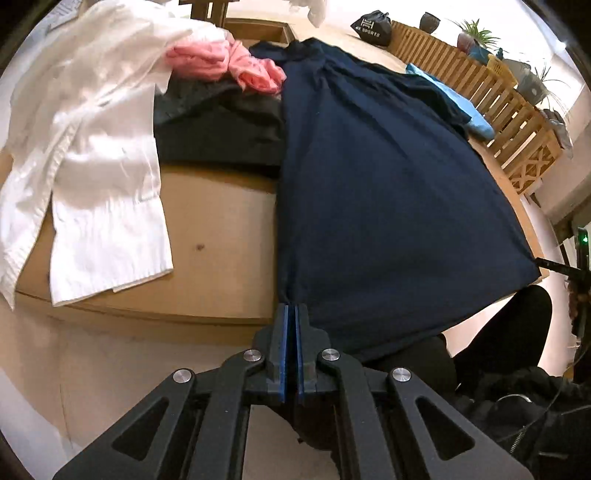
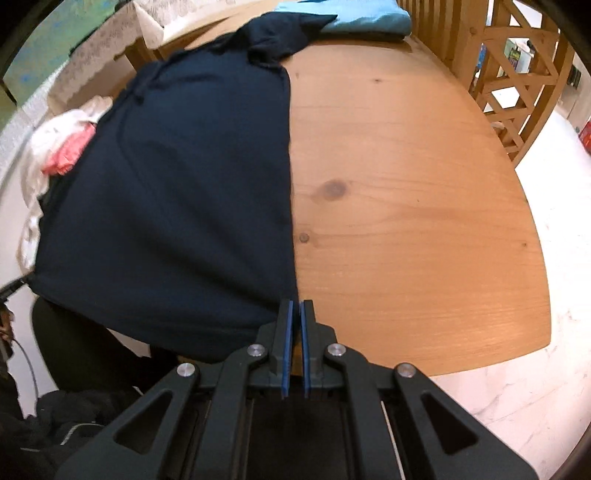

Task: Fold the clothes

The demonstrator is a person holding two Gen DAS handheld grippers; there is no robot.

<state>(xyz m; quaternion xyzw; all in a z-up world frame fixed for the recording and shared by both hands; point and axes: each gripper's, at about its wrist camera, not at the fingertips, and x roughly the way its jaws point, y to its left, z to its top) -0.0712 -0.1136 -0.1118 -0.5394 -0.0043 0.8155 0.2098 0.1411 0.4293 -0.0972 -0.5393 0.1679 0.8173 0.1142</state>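
A navy shirt (image 1: 388,192) lies spread on the wooden table (image 1: 221,229), its hem hanging over the near edge. My left gripper (image 1: 291,308) is shut on the shirt's near left hem corner. In the right wrist view the same navy shirt (image 2: 184,192) covers the table's left half, and my right gripper (image 2: 296,304) is shut on its near right hem corner. A collar or sleeve bunches at the shirt's far end.
A white shirt (image 1: 92,155), a pink garment (image 1: 236,66) and a black garment (image 1: 221,125) lie piled at the left. A folded light blue cloth (image 2: 365,16) sits at the far end by a wooden rail (image 1: 491,88). Bare table (image 2: 406,206) shows on the right. A person's dark legs (image 1: 498,332) are close.
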